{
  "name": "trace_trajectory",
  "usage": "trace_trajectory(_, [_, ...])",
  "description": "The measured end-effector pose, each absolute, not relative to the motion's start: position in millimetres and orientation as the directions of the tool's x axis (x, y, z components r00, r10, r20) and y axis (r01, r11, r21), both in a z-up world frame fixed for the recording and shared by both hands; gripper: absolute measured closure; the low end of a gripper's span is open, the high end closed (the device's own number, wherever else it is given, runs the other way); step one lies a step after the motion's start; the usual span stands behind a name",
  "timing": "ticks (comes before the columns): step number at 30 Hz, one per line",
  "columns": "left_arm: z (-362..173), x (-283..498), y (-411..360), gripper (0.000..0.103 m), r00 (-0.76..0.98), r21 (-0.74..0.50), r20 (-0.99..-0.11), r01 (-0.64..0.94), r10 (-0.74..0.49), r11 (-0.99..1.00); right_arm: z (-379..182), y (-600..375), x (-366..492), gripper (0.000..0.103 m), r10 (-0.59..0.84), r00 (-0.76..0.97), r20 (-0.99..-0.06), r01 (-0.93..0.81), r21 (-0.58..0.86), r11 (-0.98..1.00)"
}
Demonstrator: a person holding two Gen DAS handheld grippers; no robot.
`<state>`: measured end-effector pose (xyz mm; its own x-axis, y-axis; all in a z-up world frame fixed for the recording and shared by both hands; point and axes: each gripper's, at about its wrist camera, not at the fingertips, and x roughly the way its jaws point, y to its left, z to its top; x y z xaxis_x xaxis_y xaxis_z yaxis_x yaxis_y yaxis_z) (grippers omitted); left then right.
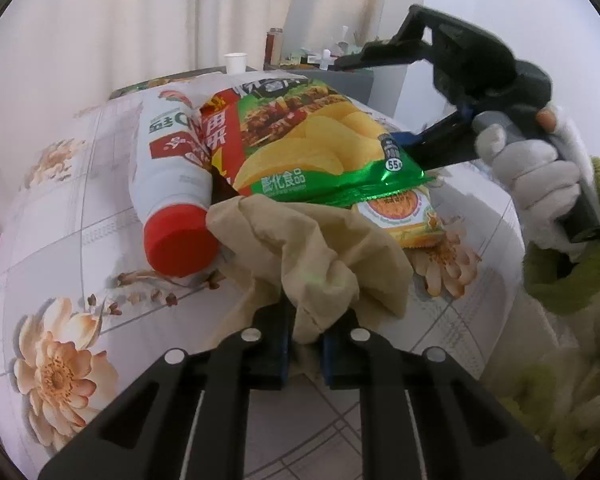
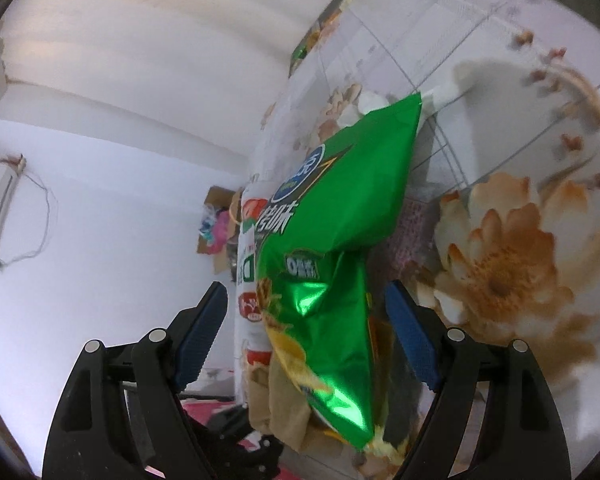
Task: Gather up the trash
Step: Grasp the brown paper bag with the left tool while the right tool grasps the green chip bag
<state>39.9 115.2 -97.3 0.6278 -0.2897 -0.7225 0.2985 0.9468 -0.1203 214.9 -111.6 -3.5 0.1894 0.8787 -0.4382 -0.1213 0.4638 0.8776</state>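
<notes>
1. Table [image 1: 60, 216]: floral-print cloth covers it; all the trash sits on it in 1 cluster near the middle.
2. Chip bag [image 1: 300, 140]: green foil, biggest item. It lies flat on the cloth, its left edge against the bottle and its near edge overlapping the beige bag. The right wrist view shows the same chip bag [image 2: 340, 240] from its end, filling the space between the right fingers.
3. Bottle [image 1: 168, 176]: white with a red cap, on its side just left of the chip bag, cap toward the left camera and touching the beige bag.
4. Beige bag [image 1: 312, 248]: crumpled thin bag in front of the chip bag, partly under it. 1 bunched corner runs down into the left claw.
5. Snack packet [image 1: 404, 216]: small, yellow and orange, tucked under the chip bag's right corner, beside the beige bag.
6. Paper cup [image 1: 235, 62]: white, upright at the far table edge, well apart from the cluster.
7. Left gripper [image 1: 306, 340]: clamped tight on the beige bag's bunched corner; fabric pinched between the blue pads.
8. Right gripper [image 2: 306, 332]: held in a gloved hand [image 1: 536, 176], jaws spread wide and straddling the chip bag's end. Pads are not pressing on it; nothing gripped.
</notes>
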Motion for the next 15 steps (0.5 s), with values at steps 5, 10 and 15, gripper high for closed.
trace_trajectory(5, [-100,39,116,0.092,0.63,-0.129,-0.716,0.303,-0.3,0.944,-6,-100,222,0.032,0.879,0.164,-0.449,-0.124,0.874,0.469])
trace_trajectory(10, [-102,38,119,0.092,0.636,-0.133,-0.709,0.304,-0.304,0.944,-7,-94,222,0.047,0.87,0.147,-0.471,-0.122,0.864,0.489])
trace_trajectory(15, [-102,35,118,0.093,0.649,-0.113,-0.702,0.305,-0.293,0.946,0,-97,216,0.053,0.869,0.159,-0.468,-0.133,0.863,0.488])
